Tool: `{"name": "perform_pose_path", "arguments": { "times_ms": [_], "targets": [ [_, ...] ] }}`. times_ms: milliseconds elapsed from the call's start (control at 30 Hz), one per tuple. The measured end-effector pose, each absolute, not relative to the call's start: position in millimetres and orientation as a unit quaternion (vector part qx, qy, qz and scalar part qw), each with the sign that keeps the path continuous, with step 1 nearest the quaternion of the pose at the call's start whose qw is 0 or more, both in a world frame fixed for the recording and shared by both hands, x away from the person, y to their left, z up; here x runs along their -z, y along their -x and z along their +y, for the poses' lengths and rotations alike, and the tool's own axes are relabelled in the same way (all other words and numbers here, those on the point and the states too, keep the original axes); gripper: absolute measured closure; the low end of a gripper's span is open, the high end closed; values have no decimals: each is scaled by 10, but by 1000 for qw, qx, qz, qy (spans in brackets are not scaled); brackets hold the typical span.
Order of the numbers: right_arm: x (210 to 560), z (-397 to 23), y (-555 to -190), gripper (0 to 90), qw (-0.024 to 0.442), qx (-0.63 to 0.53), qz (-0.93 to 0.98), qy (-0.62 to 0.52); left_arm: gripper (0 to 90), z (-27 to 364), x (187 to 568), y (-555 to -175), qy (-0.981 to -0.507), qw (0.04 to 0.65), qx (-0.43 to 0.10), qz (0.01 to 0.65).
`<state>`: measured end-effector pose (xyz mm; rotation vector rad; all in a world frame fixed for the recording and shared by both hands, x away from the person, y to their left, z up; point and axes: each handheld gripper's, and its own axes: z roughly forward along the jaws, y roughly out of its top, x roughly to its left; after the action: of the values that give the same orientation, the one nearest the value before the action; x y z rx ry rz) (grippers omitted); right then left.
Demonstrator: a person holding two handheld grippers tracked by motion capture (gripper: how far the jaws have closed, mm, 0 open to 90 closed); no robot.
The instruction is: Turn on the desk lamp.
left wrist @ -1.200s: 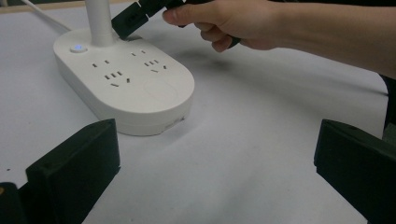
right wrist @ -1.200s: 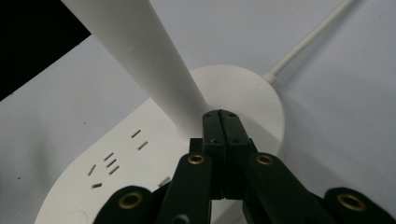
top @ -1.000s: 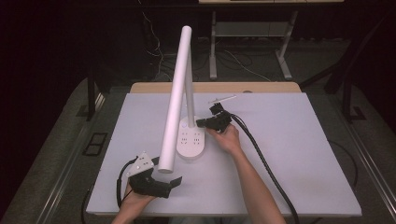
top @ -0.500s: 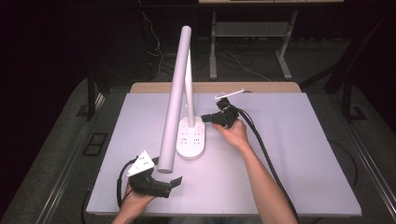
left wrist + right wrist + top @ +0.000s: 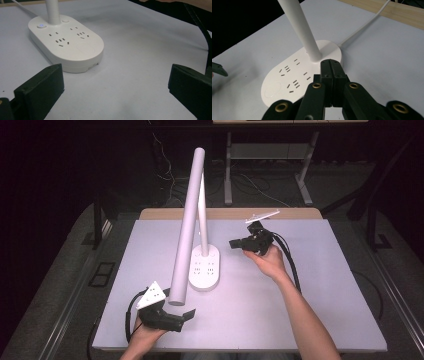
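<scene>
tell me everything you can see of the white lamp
The lamp looks like white plastic. Its oval base lies flat on the table and carries two groups of socket slots, two round buttons, one lit blue, and a faint round mark. A thin stem rises from the base's back end; a long tube head slopes down toward the viewer. A white cord runs off behind. Neither claw touches it.

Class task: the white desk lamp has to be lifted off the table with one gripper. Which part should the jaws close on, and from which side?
Probably the upright stem just above the oval socket base, approached level from the right gripper's side. The stem is a slim round tube jaws can span; the base is broad and flat, and the long head overhangs.
</scene>
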<state>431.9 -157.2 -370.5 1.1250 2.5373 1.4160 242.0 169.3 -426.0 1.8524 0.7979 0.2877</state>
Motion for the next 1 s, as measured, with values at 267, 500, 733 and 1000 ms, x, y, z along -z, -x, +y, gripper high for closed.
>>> {"name": "perform_pose_path", "arguments": {
  "times_ms": [267, 500, 733, 1000],
  "targets": [
    [3583, -1812, -4160, 892, 26, -454, 816, -356, 0, 1691, 4264, -2428, -776, 523, -120, 332],
    [3584, -2043, -4041, 587, 27, -455, 805, -379, 0, 1693, 4263, -2430, -776, 522, -120, 333],
    [3540, -2198, -3847, 181, 58, -444, 799, -401, 0, 1694, 4263, -2429, -775, 522, -120, 335],
    [3580, -2365, -3569, 2, 62, -453, 794, -401, 0, 1690, 4264, -2429, -775, 522, -121, 334]
  ]
}}
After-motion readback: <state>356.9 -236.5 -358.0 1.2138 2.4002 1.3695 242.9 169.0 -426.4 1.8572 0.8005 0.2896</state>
